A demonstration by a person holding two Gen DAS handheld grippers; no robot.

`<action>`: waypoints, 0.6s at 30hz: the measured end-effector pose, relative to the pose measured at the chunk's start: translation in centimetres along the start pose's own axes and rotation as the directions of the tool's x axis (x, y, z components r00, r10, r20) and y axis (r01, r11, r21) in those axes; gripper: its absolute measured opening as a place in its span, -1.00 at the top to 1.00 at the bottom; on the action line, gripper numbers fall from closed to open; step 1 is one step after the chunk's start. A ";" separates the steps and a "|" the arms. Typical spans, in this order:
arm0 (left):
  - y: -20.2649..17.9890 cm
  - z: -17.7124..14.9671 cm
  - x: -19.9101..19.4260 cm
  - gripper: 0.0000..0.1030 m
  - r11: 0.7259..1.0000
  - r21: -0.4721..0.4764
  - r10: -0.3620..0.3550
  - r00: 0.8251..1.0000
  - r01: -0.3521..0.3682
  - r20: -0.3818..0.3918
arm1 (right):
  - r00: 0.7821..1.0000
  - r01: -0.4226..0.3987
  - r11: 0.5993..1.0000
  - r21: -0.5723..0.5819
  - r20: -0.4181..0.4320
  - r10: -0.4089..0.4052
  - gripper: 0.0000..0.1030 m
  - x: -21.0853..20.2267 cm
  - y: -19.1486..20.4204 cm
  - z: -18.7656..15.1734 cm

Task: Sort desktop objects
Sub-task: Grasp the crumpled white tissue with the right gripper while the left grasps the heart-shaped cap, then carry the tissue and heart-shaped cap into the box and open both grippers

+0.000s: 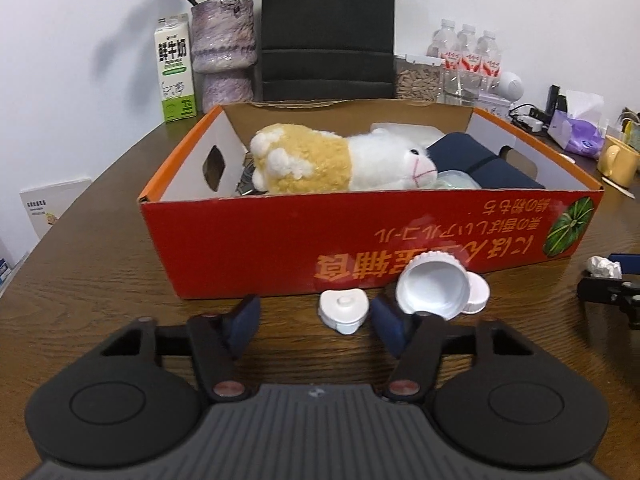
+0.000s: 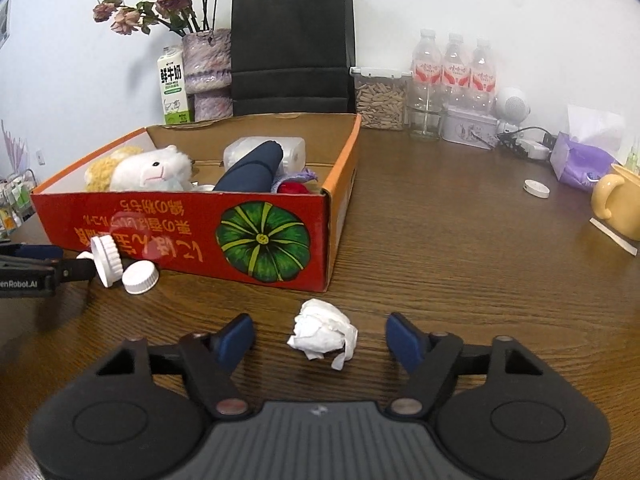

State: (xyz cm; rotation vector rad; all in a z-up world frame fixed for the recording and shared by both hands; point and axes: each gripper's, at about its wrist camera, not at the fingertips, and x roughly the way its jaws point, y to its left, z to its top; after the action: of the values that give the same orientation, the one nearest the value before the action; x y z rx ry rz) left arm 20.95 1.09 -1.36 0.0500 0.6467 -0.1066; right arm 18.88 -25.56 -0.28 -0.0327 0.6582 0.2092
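From the left wrist, the left claw (image 1: 316, 320) stood part-open over the wooden counter (image 1: 100, 272), its pads either side of a small white heart-shaped lid (image 1: 341, 315) without pressing it; the lid lay nearer the right pad. Just past that pad a large white cap (image 1: 434, 286) leaned open-side out against the red box (image 1: 256, 240), with a smaller cap (image 1: 478, 296) behind it, crowding that side. Inside the box lay a plush toy (image 1: 340, 162) and a navy pouch (image 1: 492, 168). Behind stood a milk carton (image 1: 175, 68), a vase (image 1: 223, 52), a black bag (image 1: 326, 28) and water bottles (image 1: 466, 50). From the right wrist, the right claw (image 2: 320, 336) stood fairly wide, a crumpled tissue (image 2: 323, 332) between its pads and touching neither, on the counter just before the box's near corner (image 2: 326, 240). To the left the other claw reached the caps (image 2: 120, 264). Farther right lay a small white disc (image 2: 536, 189), a purple tissue pack (image 2: 580, 160) and a yellow mug (image 2: 618, 204), well apart from the tissue.
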 end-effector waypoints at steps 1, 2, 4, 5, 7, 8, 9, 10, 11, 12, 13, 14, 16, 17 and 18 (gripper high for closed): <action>-0.1 0.0 -0.1 0.15 1.000 0.004 -0.009 1.000 0.009 0.003 | 1.000 0.002 1.000 -0.004 0.001 -0.002 -0.26 0.0 0.1 0.0; -0.1 0.1 -0.1 0.49 1.000 0.004 -0.016 1.000 0.016 0.004 | 1.000 0.003 1.000 -0.008 0.002 -0.003 -0.20 0.0 0.1 0.0; -0.2 0.1 -0.2 0.48 1.000 0.001 -0.024 1.000 0.024 0.004 | 1.000 0.000 1.000 -0.012 0.009 0.000 0.26 -0.2 0.2 0.0; -0.1 0.1 -0.2 0.48 1.000 -0.002 -0.026 1.000 0.026 0.007 | 1.000 -0.002 1.000 -0.014 0.014 0.002 0.42 -0.2 0.3 0.0; -0.2 0.0 -0.2 0.48 1.000 -0.005 -0.026 1.000 0.026 0.010 | 1.000 -0.010 1.000 -0.011 0.019 0.010 0.61 -0.4 0.4 -0.1; -0.2 0.0 -0.2 0.48 1.000 -0.004 -0.023 1.000 0.023 0.012 | 1.000 -0.017 1.000 -0.008 0.020 0.018 0.61 -0.4 0.4 -0.1; -0.3 0.0 -0.2 0.48 1.000 -0.003 -0.019 1.000 0.019 0.013 | 0.999 -0.028 1.000 -0.001 0.023 0.029 0.61 -0.5 0.4 -0.1; -0.3 0.0 -0.2 0.48 1.000 -0.003 -0.018 1.000 0.018 0.013 | 0.999 -0.033 0.999 0.004 0.024 0.033 0.61 -0.5 0.4 -0.1; -0.2 0.0 -0.2 0.48 1.000 -0.004 -0.016 1.000 0.016 0.013 | 0.999 -0.034 0.999 0.002 0.024 0.033 0.62 -0.6 0.5 -0.2; -0.2 0.0 -0.2 0.48 1.000 -0.006 -0.014 1.000 0.014 0.013 | 0.999 -0.035 0.999 -0.001 0.025 0.035 0.62 -0.6 0.6 -0.2; -0.2 0.0 -0.3 0.48 1.000 -0.008 -0.012 1.000 0.013 0.015 | 0.999 -0.038 0.999 0.000 0.025 0.038 0.62 -0.6 0.7 -0.2; -0.1 0.0 -0.3 0.48 1.000 -0.009 -0.011 1.000 0.011 0.015 | 0.999 -0.040 0.999 0.000 0.026 0.040 0.62 -0.6 0.7 -0.2; 0.0 0.1 -0.6 0.48 1.000 -0.016 -0.016 1.000 0.017 0.020 | 0.999 -0.039 0.999 0.009 0.032 0.039 0.62 -0.7 0.8 -0.2; 0.1 0.1 -0.8 0.48 1.000 -0.018 -0.018 0.999 0.019 0.026 | 0.999 -0.039 0.999 0.014 0.038 0.038 0.62 -0.8 0.8 -0.3; 0.1 0.0 -1.0 0.48 1.000 -0.018 -0.016 0.999 0.017 0.035 | 0.998 -0.040 0.999 0.018 0.044 0.040 0.62 -0.9 0.9 -0.3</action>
State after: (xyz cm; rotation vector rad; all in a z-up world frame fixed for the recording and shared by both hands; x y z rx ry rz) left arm 20.15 1.26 -0.70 0.0248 0.6132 -0.1173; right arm 17.83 -24.90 0.08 0.0033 0.6179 0.2415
